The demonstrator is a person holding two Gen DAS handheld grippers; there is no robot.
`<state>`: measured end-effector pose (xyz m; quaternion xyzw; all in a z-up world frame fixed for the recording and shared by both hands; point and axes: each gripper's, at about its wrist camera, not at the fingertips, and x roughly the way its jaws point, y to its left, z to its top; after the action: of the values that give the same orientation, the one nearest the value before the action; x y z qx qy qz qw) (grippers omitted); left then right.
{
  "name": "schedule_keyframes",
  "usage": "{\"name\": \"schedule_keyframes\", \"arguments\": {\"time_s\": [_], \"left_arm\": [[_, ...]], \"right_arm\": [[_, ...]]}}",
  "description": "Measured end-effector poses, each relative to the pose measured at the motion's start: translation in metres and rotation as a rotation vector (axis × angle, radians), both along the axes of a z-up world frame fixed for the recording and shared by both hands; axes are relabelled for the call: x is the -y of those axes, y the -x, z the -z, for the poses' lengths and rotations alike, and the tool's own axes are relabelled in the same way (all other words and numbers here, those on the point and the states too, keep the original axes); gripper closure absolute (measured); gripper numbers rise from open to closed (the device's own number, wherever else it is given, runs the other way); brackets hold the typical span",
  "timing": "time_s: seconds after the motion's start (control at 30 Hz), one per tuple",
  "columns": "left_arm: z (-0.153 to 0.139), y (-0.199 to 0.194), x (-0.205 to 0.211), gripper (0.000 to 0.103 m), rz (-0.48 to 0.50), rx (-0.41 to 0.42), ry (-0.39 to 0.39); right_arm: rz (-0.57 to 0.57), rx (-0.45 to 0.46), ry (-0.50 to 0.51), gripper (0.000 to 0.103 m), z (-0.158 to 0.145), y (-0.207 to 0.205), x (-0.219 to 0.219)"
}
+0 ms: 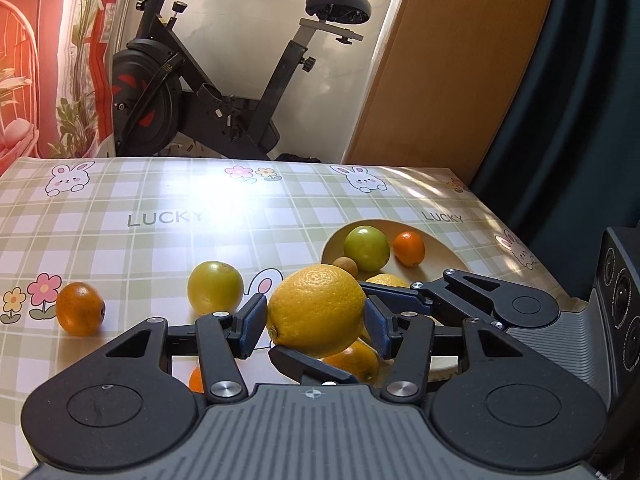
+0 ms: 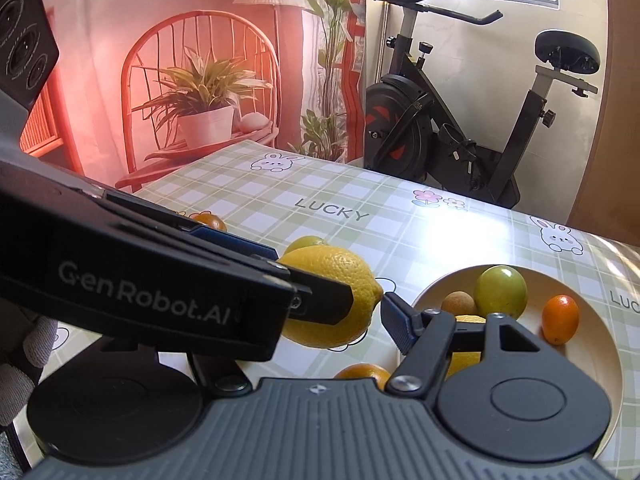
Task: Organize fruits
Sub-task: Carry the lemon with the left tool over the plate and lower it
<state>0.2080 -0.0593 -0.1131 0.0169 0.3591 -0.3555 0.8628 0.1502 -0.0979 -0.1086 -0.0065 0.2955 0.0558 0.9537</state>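
The lemon (image 1: 316, 310) hangs clear of the tabletop (image 1: 160, 240), pinched between the blue pads of the left tool (image 1: 316, 320), whose jaws are closed on its two sides. The right tool (image 2: 368, 320) reaches in just beside it; one finger is hidden, so I cannot tell whether it grips. The plate (image 1: 440, 256) with green fruit (image 1: 367, 249) lies near the tabletop's right edge. Left of the lemon, past a yellow-green fruit (image 1: 215, 288) and an orange (image 1: 80, 309), the cloth lies bare to the far edge.

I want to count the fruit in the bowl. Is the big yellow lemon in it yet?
Not yet. The lemon is clamped in the left gripper, lifted over the table, beside the bowl.
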Motion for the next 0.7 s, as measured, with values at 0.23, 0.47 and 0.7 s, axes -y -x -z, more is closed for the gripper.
{"name": "schedule_keyframes", "arguments": {"time_s": [0.23, 0.47, 0.7], "left_arm": [[-0.012, 0.015, 0.033, 0.047, 0.047, 0.039, -0.04], [-0.016, 0.028, 0.076, 0.046, 0.106, 0.071, -0.076], [-0.01, 0.028, 0.121, 0.046, 0.152, 0.063, -0.087]], "right_arm": [[0.041, 0.044, -0.036, 0.033, -0.012, 0.019, 0.023], [0.107, 0.082, -0.076, 0.033, -0.019, 0.041, 0.061], [0.181, 0.087, -0.102, 0.033, -0.016, 0.056, 0.105]]}}
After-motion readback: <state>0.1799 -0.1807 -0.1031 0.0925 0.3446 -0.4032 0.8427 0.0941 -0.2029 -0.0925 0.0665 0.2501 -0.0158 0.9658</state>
